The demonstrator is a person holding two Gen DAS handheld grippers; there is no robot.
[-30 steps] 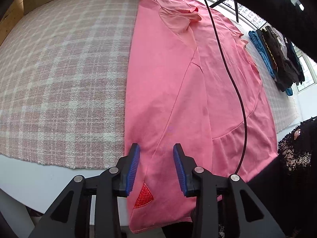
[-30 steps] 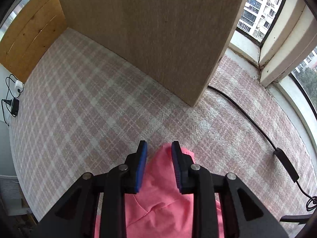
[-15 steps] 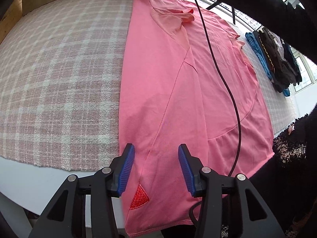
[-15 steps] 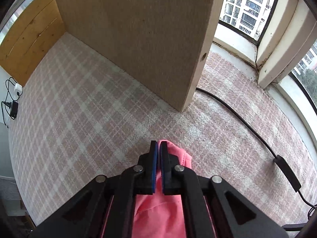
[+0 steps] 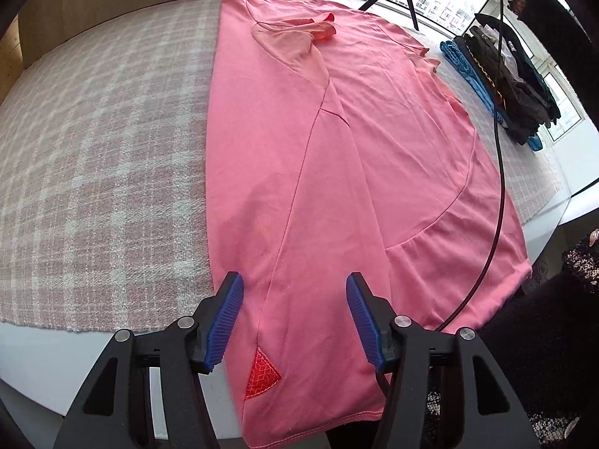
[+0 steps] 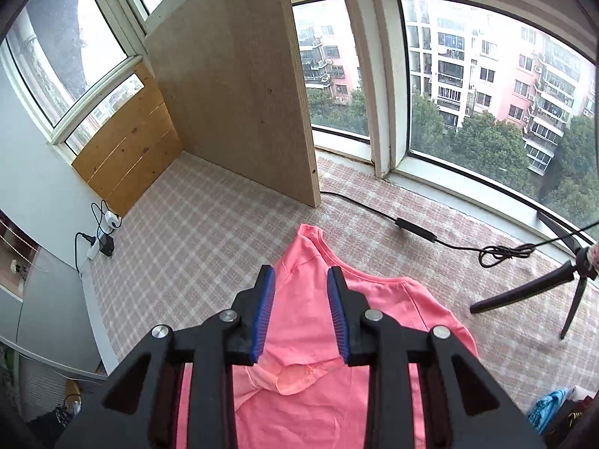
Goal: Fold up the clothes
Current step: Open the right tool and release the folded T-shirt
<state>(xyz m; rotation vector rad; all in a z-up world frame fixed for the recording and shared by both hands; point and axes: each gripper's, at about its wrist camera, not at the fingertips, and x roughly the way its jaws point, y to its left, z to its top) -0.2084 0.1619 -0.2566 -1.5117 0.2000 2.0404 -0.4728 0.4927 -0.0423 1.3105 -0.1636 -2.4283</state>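
- Pink shirt (image 5: 337,157) lies flat on plaid cloth (image 5: 93,142), under both grippers.
- L gripper (image 5: 294,318): jaws wide apart over hem, holding nothing.
- R gripper (image 6: 301,314): jaws apart above collar end, empty.

Pink shirt (image 5: 337,157) on pink-and-white plaid cloth (image 5: 105,142).
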